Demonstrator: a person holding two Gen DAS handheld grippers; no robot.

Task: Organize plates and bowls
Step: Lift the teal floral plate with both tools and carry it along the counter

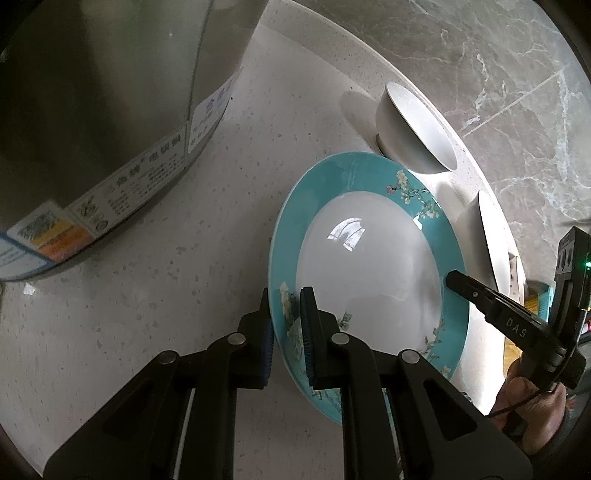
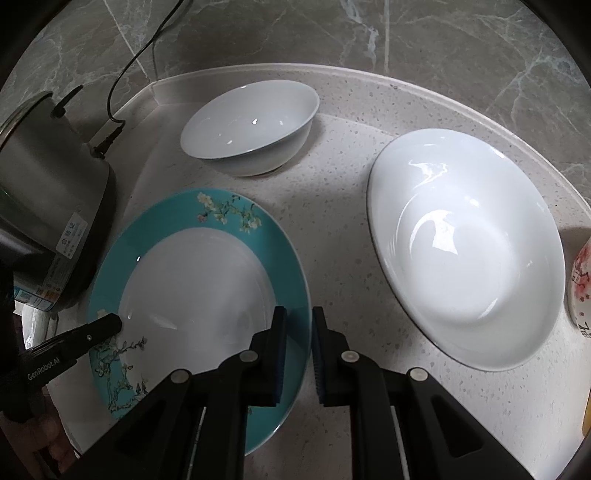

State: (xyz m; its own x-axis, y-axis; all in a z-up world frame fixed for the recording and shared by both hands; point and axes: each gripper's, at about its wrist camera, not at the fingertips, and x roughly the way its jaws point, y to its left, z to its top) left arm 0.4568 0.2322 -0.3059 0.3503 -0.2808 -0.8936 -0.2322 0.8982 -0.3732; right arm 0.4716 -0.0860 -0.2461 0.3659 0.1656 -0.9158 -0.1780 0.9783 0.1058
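Note:
A teal-rimmed plate (image 1: 369, 266) with a white centre and blossom print lies on the speckled counter (image 1: 221, 206). My left gripper (image 1: 286, 295) is shut on the plate's near rim, blue pads on either side of the edge. My right gripper (image 2: 299, 312) is shut on the opposite rim of the same plate (image 2: 199, 280). Each view shows the other gripper's finger (image 1: 476, 295) (image 2: 92, 332) on the far rim. Behind the plate stands a small white bowl (image 2: 251, 125) (image 1: 413, 129). A wide shallow white bowl (image 2: 465, 251) sits to its right. Whether the plate is off the counter I cannot tell.
A steel electric pot (image 1: 92, 129) (image 2: 48, 184) with labels stands close to the plate's left side, its black cord (image 2: 122, 74) running up the marble wall (image 2: 406, 33). A cup with red blossoms (image 2: 581, 288) sits at the far right edge. A hand (image 1: 532, 406) holds the right gripper.

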